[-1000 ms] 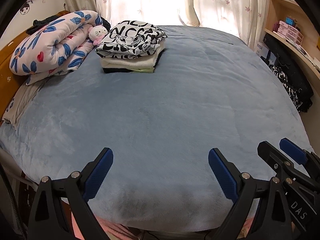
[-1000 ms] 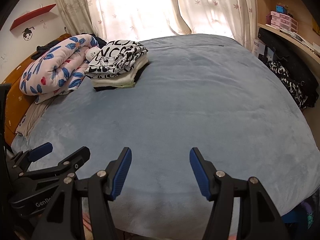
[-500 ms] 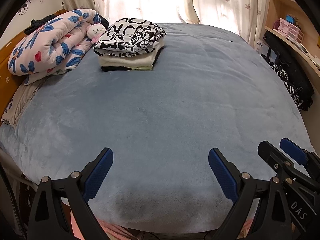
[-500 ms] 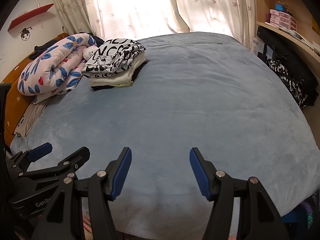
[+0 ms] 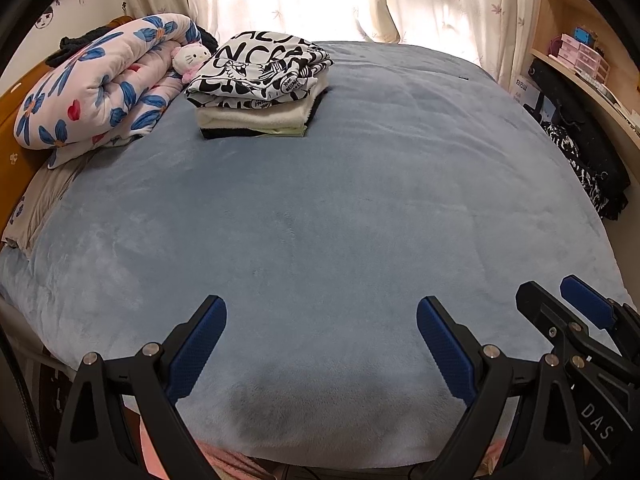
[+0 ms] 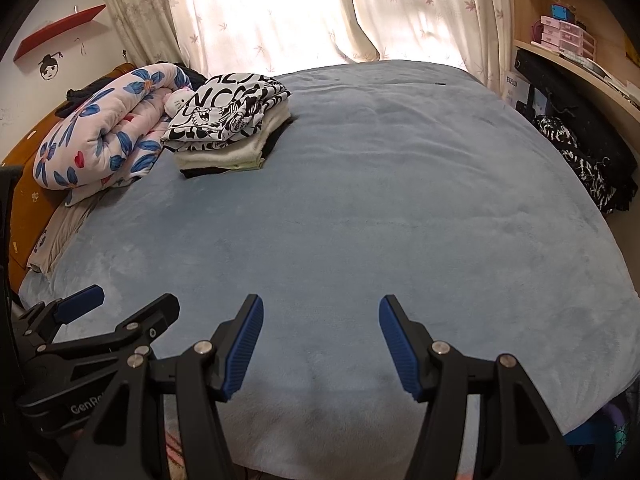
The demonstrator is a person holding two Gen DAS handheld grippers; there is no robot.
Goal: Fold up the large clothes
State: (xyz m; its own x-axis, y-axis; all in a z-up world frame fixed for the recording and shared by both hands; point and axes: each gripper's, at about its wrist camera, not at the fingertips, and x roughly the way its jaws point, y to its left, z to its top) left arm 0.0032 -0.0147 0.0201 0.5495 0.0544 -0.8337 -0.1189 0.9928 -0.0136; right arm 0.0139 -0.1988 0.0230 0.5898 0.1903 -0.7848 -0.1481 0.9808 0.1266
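Note:
A stack of folded clothes (image 5: 258,88) (image 6: 228,128), topped by a black-and-white printed garment, sits at the far left of the blue bed cover (image 5: 328,208) (image 6: 360,208). My left gripper (image 5: 322,322) hangs open over the near edge of the bed, nothing between its blue pads. My right gripper (image 6: 321,320) is open beside it, also with nothing in it. Each gripper shows at the other view's edge: the right gripper (image 5: 560,300) at the lower right of the left wrist view, the left gripper (image 6: 128,300) at the lower left of the right wrist view. More dark and patterned clothes (image 5: 588,168) (image 6: 588,168) hang at the right.
A rolled floral quilt (image 5: 100,88) (image 6: 104,136) and a small plush toy (image 5: 190,60) lie by the wooden headboard at the left. Curtains (image 6: 280,12) cover the bright window behind the bed. Wooden shelves (image 5: 580,60) (image 6: 568,40) with small boxes stand at the right.
Both views have tilted slightly, so the folded stack and quilt sit a little lower in the picture. Both grippers stay open and side by side.

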